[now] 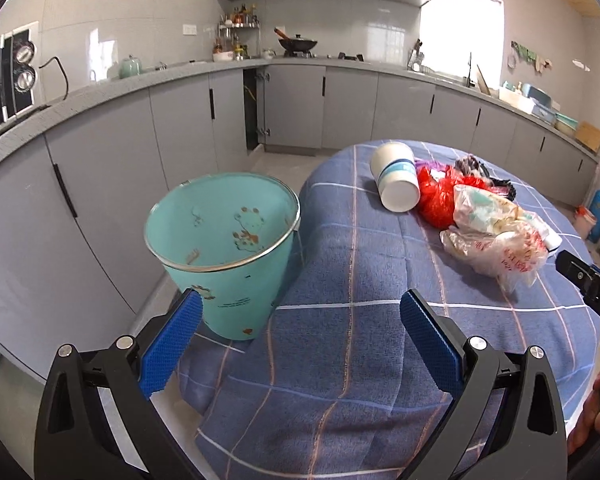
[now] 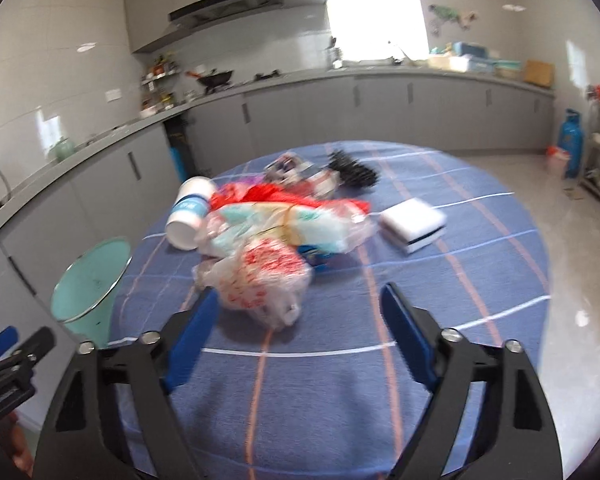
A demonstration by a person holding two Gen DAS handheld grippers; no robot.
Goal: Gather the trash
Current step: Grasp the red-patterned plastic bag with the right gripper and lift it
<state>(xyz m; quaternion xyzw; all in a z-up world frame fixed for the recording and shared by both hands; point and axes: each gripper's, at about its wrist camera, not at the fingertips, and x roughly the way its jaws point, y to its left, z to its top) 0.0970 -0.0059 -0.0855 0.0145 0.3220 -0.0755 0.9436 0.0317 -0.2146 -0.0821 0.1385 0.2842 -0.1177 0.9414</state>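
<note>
Left wrist view gives me the clearest read: my left gripper (image 1: 300, 344) hangs wide with nothing between its blue pads, low over the near edge of the table (image 1: 380, 360), which is draped in a blue checked cloth. The teal bin (image 1: 224, 256) stands just beside the table's left edge. I see only brownish stains on the inner wall that shows, and no trash in it, though its bottom is hidden from me.

All the trash I can see lies heaped on the table: a white paper cup (image 1: 396, 180) on its side, a red plastic bag (image 1: 440, 196) touching it, a dark bundle (image 1: 476, 168) behind, and clear plastic bags (image 1: 496, 240) stuffed with wrappers nearest my right gripper (image 1: 588, 280), whose black tip pokes in from the right.

In the right wrist view, which is blurred, the right gripper (image 2: 300, 312) is spread fairly wide and empty, aimed at the clear printed bag (image 2: 264, 280) at the front of the pile; its left finger (image 2: 196, 328) sits just beside that bag but I cannot tell whether it touches. A white box (image 2: 414, 224) lies apart to the right.

I judge the job barely started: nothing is grasped, nothing is visibly binned, and the whole heap remains to be moved.
</note>
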